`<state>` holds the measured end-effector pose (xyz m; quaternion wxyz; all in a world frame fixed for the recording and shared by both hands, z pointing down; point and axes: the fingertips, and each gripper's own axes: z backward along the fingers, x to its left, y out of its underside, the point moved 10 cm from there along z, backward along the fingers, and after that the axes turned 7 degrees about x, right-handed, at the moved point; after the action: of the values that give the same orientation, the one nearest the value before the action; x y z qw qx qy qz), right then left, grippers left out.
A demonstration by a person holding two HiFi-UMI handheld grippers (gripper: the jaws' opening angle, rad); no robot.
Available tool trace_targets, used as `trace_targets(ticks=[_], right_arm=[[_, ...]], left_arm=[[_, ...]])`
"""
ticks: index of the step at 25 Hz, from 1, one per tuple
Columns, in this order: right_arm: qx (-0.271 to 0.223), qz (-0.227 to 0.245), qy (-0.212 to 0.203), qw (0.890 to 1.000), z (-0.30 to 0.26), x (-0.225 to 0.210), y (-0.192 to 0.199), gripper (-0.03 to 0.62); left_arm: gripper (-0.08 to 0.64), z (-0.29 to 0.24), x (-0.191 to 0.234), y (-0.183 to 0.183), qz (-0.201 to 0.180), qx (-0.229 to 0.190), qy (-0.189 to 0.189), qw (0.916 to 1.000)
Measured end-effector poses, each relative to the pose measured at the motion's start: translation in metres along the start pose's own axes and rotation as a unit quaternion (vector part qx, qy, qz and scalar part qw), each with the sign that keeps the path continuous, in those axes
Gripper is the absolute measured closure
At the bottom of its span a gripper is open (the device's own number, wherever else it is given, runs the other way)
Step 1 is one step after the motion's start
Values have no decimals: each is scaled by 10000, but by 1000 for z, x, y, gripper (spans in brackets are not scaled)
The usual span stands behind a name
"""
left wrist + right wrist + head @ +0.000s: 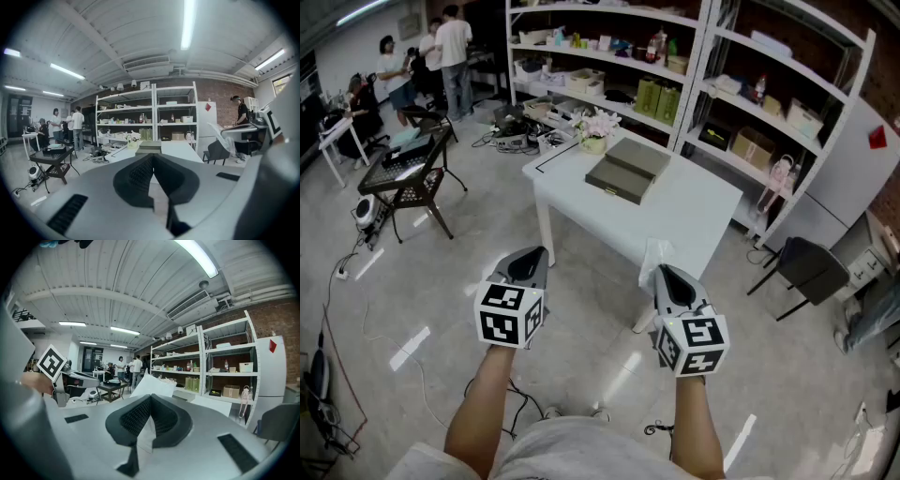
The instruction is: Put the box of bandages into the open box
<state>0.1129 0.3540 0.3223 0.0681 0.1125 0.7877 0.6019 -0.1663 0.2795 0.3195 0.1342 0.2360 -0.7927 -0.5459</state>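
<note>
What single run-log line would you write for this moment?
left tool: shut, empty | right tool: shut on white bag | grey box: on white table, ahead of both tools

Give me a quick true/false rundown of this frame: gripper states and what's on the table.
1. The left gripper has its jaws together with nothing between them. True.
2. The right gripper is empty. False: its jaws are closed on a thin white packet.
3. The grey box lies on the white table. True.
4. The flowers stand on the floor. False: they stand on the table's far corner, beside the grey box.
</note>
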Motion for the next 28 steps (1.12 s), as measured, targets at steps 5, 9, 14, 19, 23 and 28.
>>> trace_targets(ticks=[5,9,14,19,23,28], right_arm=[[-2,-26,-44,10000,0,-19,1,588],[-28,-47,-76,10000,0,-33,4,588],[-34,-63,-105,9999,-2,-47,8,588],[-44,-77,-126,9999,-13,-62,8,588],[10,-62,-166,9998,-28,-69,9,588],[111,-44,-182,9998,-57,-78,11,588]], left_arm=[[557,-9,-12,-4,14,9,-68,10000],[557,-16,-21,-7,-10,13,-143,9999],[557,-24,-29,-6,-10,62,-202,9998],[557,-41,-33,-8,11,115,-202,9997],[557,-57,-30,-9,13,168,-182,9997],[557,-85,-16,-10,53,193,-165,9997]])
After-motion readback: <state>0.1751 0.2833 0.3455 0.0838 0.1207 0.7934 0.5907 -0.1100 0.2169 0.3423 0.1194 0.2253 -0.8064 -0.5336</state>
